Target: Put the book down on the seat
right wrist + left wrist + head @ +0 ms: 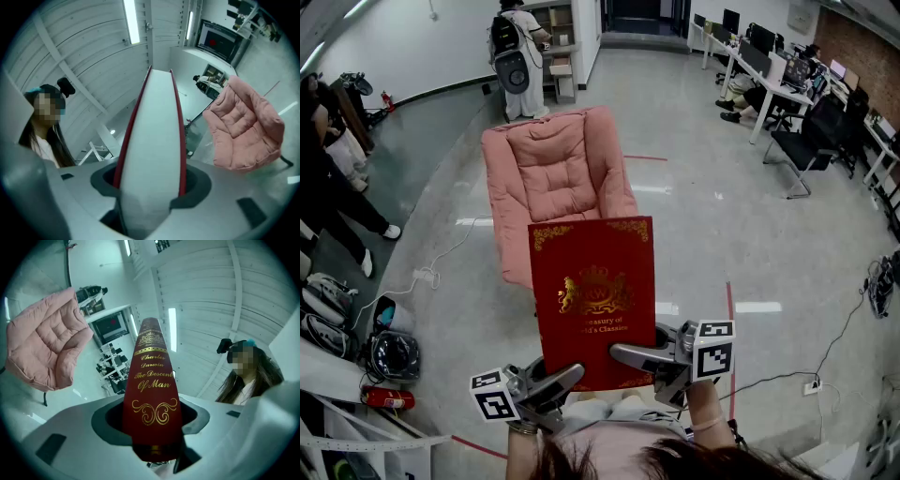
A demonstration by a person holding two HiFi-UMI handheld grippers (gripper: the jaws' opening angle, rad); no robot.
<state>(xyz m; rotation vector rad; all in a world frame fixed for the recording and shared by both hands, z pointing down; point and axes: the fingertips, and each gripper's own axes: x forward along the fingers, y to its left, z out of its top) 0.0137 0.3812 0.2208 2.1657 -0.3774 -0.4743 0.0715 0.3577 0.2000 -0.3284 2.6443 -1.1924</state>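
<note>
Carrying book [592, 300] in mid-air, red cover up, far edge toward seat [558, 173]. Judged not yet over the cushion, with the seat ahead and lower and the floor [722, 234] below.

Gripping at the two near corners only:
- left gripper [551, 382]: jaws closed on the spine side, gilt title showing between them.
- right gripper [630, 356]: jaws closed on the page side, white fore-edge between them.

Step in hand, as judged: bring forward and lower onto the seat.

To do it well:
- Keep both grips tight. Most of the book hangs beyond the jaws, so expect droop at the far edge.
- Advance both grippers at one pace and one height, to avoid twisting the cover.
- Aim for the flat cushion, short of the backrest.
- Touch down far edge first, then lay the near edge flat.
- Expect soft padding to give. Check for sliding toward the back crease.
- Open the jaws only once the weight rests on the cushion, both together.
- Draw straight back along the cover to avoid dragging the book off the front.
</note>
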